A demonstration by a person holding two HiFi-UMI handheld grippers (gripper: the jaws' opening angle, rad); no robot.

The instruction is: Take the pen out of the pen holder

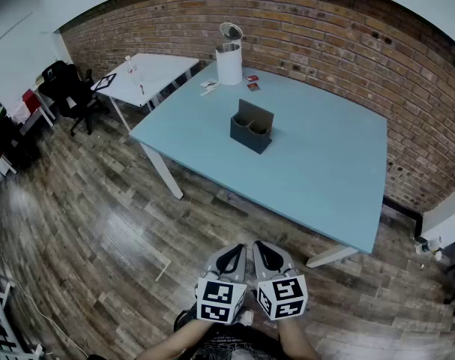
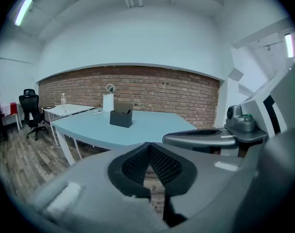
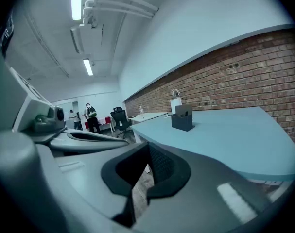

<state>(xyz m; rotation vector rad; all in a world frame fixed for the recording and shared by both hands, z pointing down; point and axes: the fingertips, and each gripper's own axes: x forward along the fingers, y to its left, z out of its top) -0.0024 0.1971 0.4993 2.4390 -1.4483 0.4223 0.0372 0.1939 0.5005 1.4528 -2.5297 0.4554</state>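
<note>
A dark grey pen holder [image 1: 251, 130] stands near the middle of the light blue table [image 1: 324, 171]. It also shows far ahead in the left gripper view, pen holder [image 2: 121, 117], and in the right gripper view, pen holder [image 3: 182, 119]. I cannot make out a pen in it from here. My left gripper [image 1: 232, 255] and right gripper [image 1: 262, 253] hang side by side over the wooden floor, well short of the table's near edge. Both are shut with nothing between the jaws, as the left gripper [image 2: 149, 148] and right gripper [image 3: 148, 153] show close up.
A white cylindrical container [image 1: 228, 63] and small cards [image 1: 251, 82] sit at the table's far end by the brick wall [image 1: 347, 43]. A white side table [image 1: 148, 73] and a black office chair [image 1: 68, 90] stand at the left. People [image 3: 91, 117] stand far off.
</note>
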